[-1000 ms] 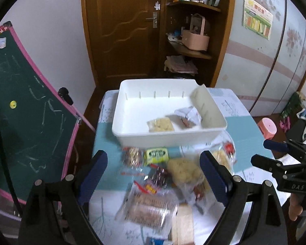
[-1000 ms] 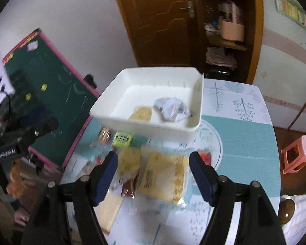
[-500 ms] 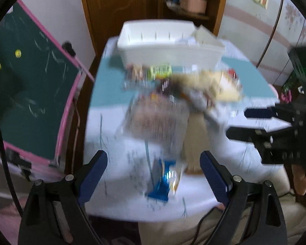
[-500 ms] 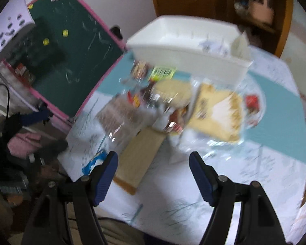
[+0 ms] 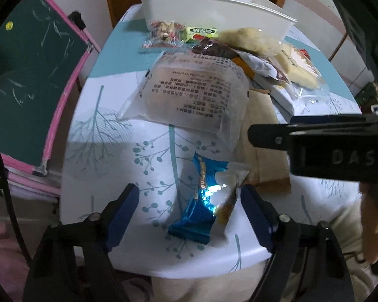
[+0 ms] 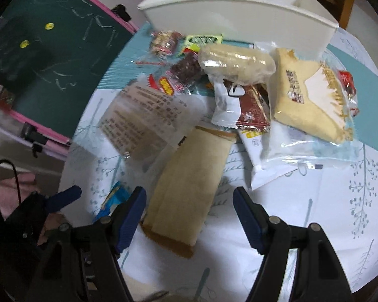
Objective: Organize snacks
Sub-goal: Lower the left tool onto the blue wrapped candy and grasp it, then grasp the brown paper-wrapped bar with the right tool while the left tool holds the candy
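Here our tabletop (image 6: 302, 209) lies bare toward its near edge; the white bin (image 6: 239, 17) sits at the far edge behind the snack pile (image 6: 214, 95). Our left hand-held gripper (image 5: 189, 211) is spread around a blue wrapper (image 5: 199, 211), our right hand-held gripper (image 6: 189, 206) spread over a tan packet (image 6: 186, 191).

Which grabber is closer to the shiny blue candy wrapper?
Left. The left gripper is open with the blue candy wrapper right between its fingers. The right gripper is open around the tan packet, with the wrapper off to its left.
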Tool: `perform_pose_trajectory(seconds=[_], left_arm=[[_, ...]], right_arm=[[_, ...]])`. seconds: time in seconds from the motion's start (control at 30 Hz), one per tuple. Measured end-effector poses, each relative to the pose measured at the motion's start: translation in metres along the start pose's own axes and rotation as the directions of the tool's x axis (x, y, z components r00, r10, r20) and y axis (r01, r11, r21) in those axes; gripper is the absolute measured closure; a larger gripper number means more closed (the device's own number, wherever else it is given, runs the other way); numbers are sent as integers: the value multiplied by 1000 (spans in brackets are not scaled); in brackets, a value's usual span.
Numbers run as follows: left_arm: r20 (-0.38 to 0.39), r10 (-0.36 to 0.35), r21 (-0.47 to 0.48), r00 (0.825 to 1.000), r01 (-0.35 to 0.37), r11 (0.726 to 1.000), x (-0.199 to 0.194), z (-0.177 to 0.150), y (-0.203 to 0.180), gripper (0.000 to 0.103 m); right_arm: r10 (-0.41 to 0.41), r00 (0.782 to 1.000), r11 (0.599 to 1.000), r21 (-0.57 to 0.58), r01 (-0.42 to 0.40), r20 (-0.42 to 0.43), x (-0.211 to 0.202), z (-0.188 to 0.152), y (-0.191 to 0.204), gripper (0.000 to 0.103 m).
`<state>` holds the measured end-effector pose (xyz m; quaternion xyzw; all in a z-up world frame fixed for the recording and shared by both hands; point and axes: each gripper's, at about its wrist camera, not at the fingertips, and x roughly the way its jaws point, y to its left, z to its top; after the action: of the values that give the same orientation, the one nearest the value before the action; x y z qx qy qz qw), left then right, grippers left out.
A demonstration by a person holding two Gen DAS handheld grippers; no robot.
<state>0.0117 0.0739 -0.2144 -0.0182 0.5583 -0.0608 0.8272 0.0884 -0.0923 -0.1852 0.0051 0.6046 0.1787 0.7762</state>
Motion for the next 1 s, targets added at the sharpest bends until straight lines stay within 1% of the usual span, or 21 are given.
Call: perform_pose_trajectory(seconds=[0.07,0.13,0.17,0.23,0.3,0.33,0.37,0.47,0.6,0.63,0.7,0.73,0.77,0.8,0.87,0.9,0.93,1.0], left_arm=[[-16,-27,-27,999,27,999,4,1,2,33],[-7,-25,-36,1000,25,999,5,1,2,35],[-5,-21,-34,1000,20,999,5,1,1,35],[3,-14,-36,1000,14,999,4,0,1,41],[9,-5,-37,1000,5,999,4,-1,2,61],[10,3,-41,1000,-3,999,4,-2,3,65],[11,13,-48,1000,-13,999,3,-3,5,71],[11,-7,-76,1000,8,997,2,-1,12,74],[9,-21,-96,1000,22,995,0,-4,18,75],[8,-23,-98,1000,24,995,-1,-6,18,75],[7,-31,-98,999,32,995,-1,-6,17,76],[7,-33,-96,999,34,995,-1,-6,15,76],[9,-32,-90,999,33,995,-1,-5,14,76],[8,-29,-87,1000,29,996,-1,-5,12,76],[4,-25,-87,1000,25,996,0,-4,11,76],[3,-24,-87,1000,24,996,1,-4,10,76],[6,-22,-87,1000,22,996,1,-3,10,76],[6,-21,-90,1000,21,996,1,-3,10,76]], right_arm=[[-17,1000,1000,2,17,-11,6,1,1,31],[-37,999,999,-2,37,-24,13,2,4,31],[-47,999,999,-12,47,-11,13,2,7,31],[-62,998,998,-29,61,-18,15,2,12,31],[-76,997,996,-41,76,-14,16,1,17,33],[-72,997,996,-46,72,-14,15,0,18,37],[-67,998,997,-50,66,-15,14,-1,20,44],[-60,998,996,-61,58,-28,13,-4,20,44],[-38,999,995,-89,34,-35,6,-16,9,45],[-28,999,995,-93,25,-33,4,-18,6,46],[1,1000,996,-93,-2,-4,-8,-22,-4,67],[23,1000,996,-88,-23,-3,-13,-22,-9,82],[43,999,996,-77,-44,-13,-16,-22,-15,95],[41,999,996,-71,-44,-34,-16,-23,-21,103],[7,998,998,-64,-11,-64,-10,-27,-30,103],[3,997,998,-60,-8,-83,-7,-28,-34,103],[11,998,998,-54,-14,-61,-6,-28,-36,101],[29,998,999,-41,-31,-61,-6,-31,-35,95]])
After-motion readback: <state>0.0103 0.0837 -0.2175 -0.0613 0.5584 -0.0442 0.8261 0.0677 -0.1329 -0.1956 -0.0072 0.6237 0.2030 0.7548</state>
